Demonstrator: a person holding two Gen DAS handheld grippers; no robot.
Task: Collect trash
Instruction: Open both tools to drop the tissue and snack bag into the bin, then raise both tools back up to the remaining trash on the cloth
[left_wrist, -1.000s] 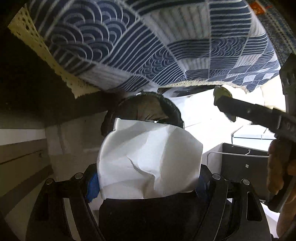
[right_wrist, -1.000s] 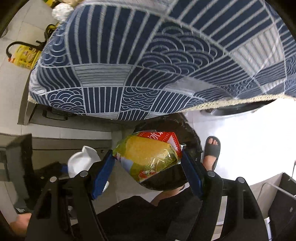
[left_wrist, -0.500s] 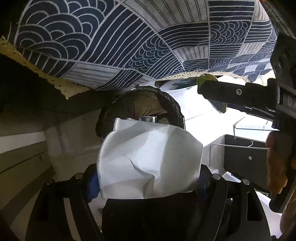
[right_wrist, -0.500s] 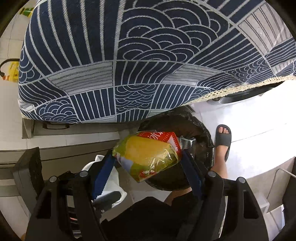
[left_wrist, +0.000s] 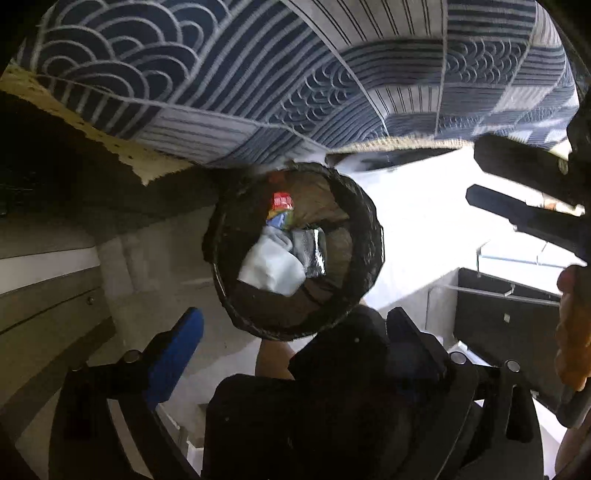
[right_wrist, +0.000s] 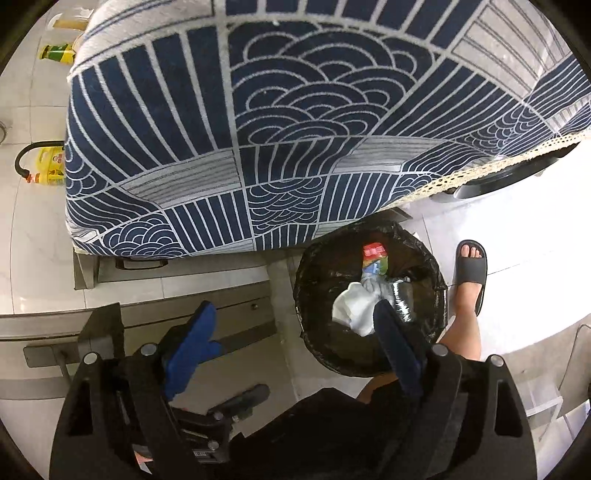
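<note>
Beside blue patterned tablecloth (right_wrist: 295, 122): lined bin (right_wrist: 369, 295), tiled floor (right_wrist: 33, 236).

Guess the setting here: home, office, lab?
Most likely a home kitchen or dining corner: a table under a blue wave-pattern tablecloth, yellow cooking-oil bottles on the tiled floor, and a bag-lined trash bin beside a bare foot in a slipper.

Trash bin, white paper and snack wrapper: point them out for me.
Trash bin (right_wrist: 314, 295): right wrist view, left rim.
White paper (right_wrist: 354, 306): right wrist view, crumpled middle.
Snack wrapper (left_wrist: 281, 201): left wrist view, red top.
</note>
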